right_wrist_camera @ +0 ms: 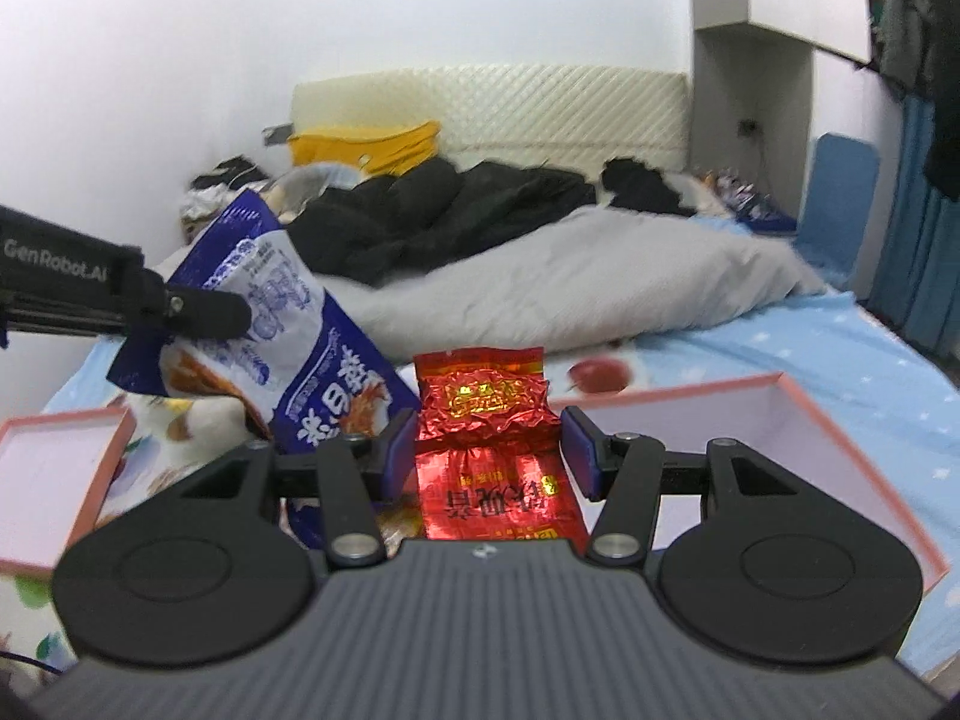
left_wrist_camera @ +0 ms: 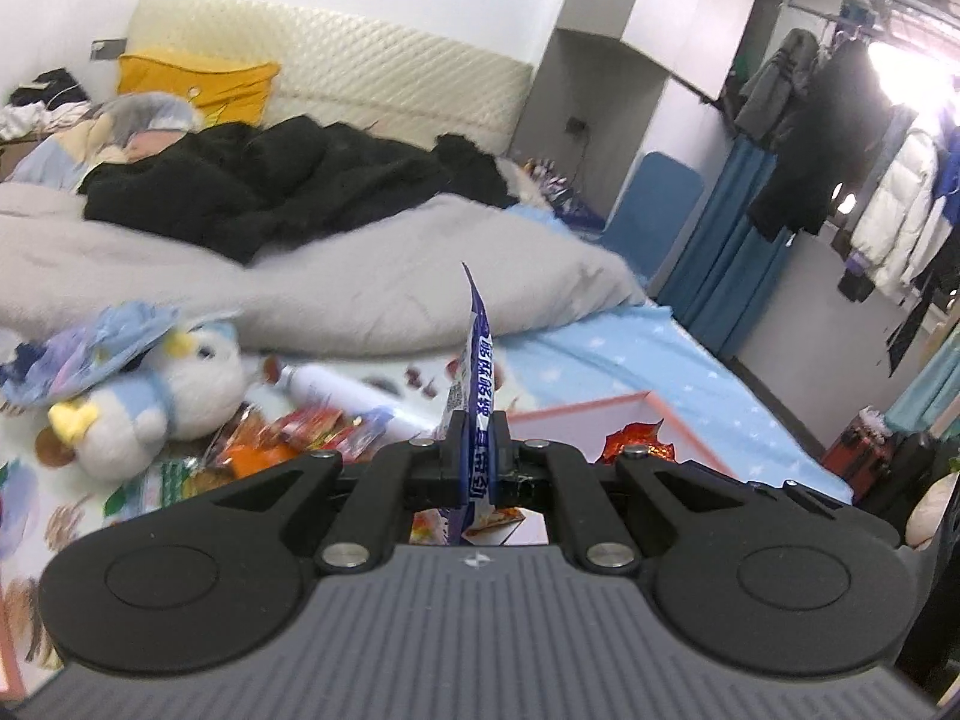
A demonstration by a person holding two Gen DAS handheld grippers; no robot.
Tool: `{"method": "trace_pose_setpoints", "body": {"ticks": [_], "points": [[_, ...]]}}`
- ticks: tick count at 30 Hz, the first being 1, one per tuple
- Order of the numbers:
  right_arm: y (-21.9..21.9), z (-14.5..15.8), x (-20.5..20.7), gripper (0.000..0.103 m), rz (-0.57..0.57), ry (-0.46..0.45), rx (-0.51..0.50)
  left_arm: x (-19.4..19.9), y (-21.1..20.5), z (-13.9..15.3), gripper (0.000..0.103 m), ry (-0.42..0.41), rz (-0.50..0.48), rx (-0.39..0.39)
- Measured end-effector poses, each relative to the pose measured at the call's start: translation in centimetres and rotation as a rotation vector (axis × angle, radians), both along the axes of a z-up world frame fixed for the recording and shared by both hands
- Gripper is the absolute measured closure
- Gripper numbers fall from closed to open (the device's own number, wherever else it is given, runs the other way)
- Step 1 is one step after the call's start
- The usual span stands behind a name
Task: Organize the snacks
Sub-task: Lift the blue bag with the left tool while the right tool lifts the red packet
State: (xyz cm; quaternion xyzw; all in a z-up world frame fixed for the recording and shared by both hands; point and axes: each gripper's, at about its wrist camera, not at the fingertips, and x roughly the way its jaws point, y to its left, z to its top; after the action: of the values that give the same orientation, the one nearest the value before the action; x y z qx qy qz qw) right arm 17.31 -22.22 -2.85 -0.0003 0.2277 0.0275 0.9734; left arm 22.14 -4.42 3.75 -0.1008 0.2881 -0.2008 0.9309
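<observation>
1. The left gripper (left_wrist_camera: 477, 450) has its jaws pinched almost together on a blue-and-white snack bag (left_wrist_camera: 474, 396), seen edge-on and standing upright between the fingers.
2. The right gripper (right_wrist_camera: 489, 450) stands about half open with a red foil packet (right_wrist_camera: 486, 414) between its blue pads (right_wrist_camera: 399, 450); whether both pads press on the foil cannot be told.
3. Just beyond the right gripper lies an open pink-rimmed box (right_wrist_camera: 798, 408), its bare floor showing to the right of the packet. A second pink-rimmed box (right_wrist_camera: 66, 450) sits at the left edge.
4. Only the right wrist view shows the snack bag's broad face and the left gripper gripping its upper part from the left.
5. Only the left wrist view shows loose snack packets (left_wrist_camera: 312, 429), a plush toy (left_wrist_camera: 156, 402) and a white bottle (left_wrist_camera: 342, 387) on the bed sheet (left_wrist_camera: 660, 360).
6. Farther off, a grey duvet (right_wrist_camera: 588, 282) and black clothing (right_wrist_camera: 456, 204) fill the bed up to the quilted headboard (right_wrist_camera: 540, 102).
7. A clothes rack (left_wrist_camera: 852, 138) stands at the far right.
</observation>
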Motion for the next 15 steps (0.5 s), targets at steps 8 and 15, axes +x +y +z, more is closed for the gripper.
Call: {"method": "trace_pose_setpoints", "body": {"ticks": [8,15], "points": [[-3.9,1.7,0.9,0.048,-0.077,-0.029,-0.031,1.4,-4.9,2.2,0.097,-0.036,-0.074,-0.003],[-8.0,-0.6,2.1,0.048,-0.144,0.049,-0.02,4.3,-10.1,0.2,0.097,0.03,-0.15,0.023]]}}
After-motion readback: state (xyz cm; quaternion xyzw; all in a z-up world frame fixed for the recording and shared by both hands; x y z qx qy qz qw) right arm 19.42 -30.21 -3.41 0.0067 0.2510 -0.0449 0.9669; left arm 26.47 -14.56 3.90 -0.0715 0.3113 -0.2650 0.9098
